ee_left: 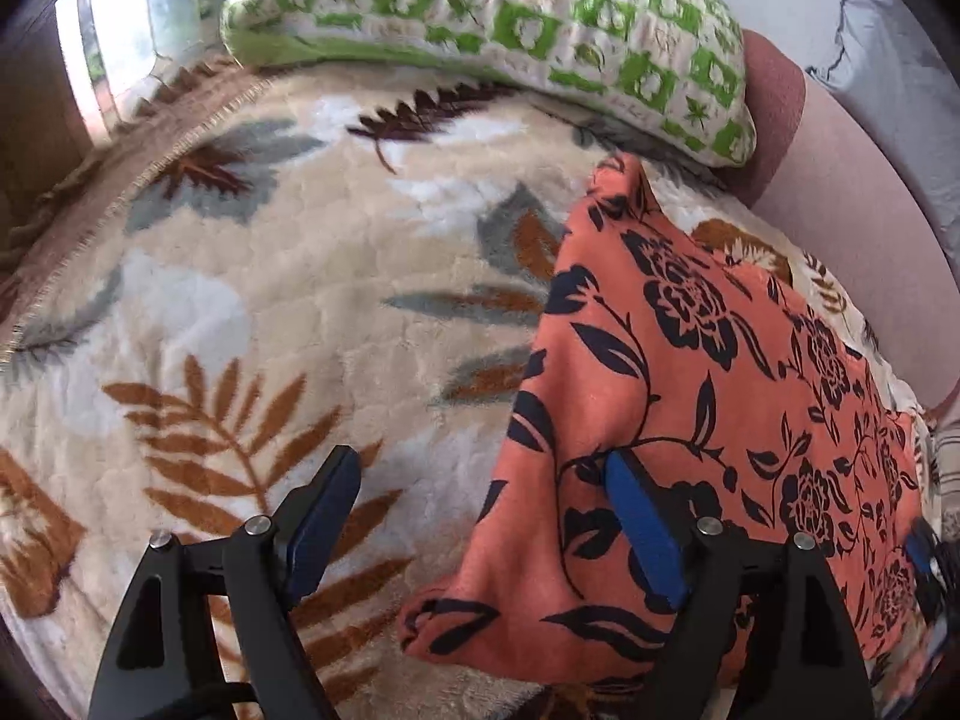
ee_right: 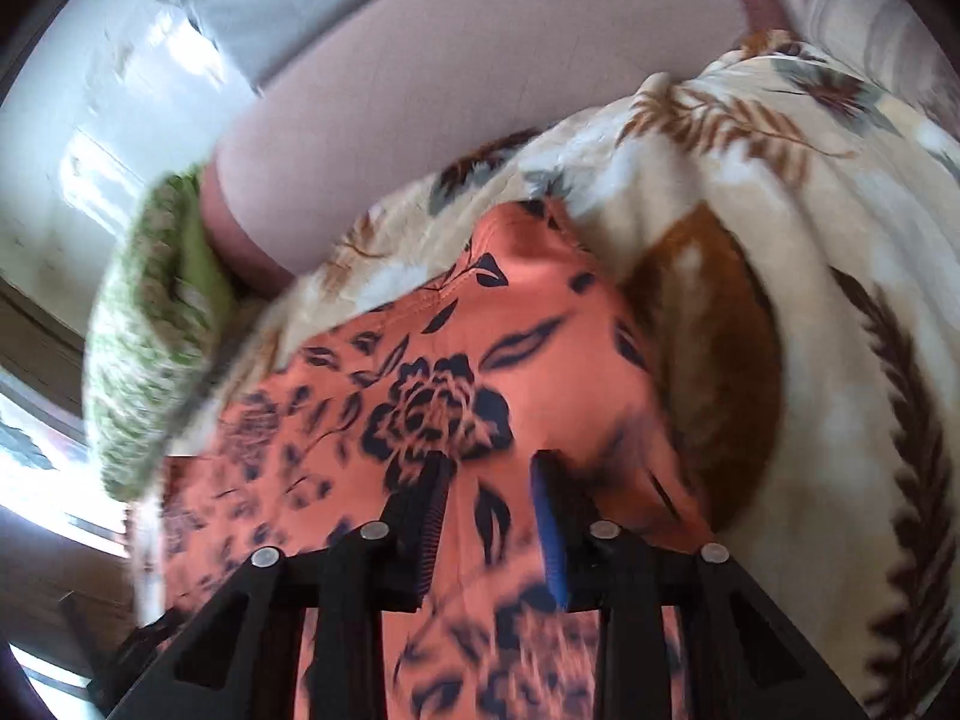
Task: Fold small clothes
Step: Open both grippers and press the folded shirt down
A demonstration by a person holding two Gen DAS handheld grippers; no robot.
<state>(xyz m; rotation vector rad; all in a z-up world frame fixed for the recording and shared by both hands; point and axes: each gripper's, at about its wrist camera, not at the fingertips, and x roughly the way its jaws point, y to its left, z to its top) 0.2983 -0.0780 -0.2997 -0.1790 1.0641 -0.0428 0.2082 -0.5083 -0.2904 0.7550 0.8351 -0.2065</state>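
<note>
An orange garment with a dark floral print (ee_left: pixel 708 372) lies folded on a cream blanket with a leaf pattern (ee_left: pixel 288 300). My left gripper (ee_left: pixel 480 480) is open above the garment's left edge, its right finger over the cloth and its left finger over the blanket. In the right wrist view, which is blurred, the same garment (ee_right: pixel 456 384) fills the middle. My right gripper (ee_right: pixel 489 480) is open just above the cloth, with the jaws partly apart and nothing between them.
A green-and-white patterned pillow (ee_left: pixel 510 24) lies at the far end of the blanket and shows at the left in the right wrist view (ee_right: pixel 150 348). A pink sheet (ee_left: pixel 852 228) covers the bed at the right. A window (ee_left: pixel 90 72) is at the far left.
</note>
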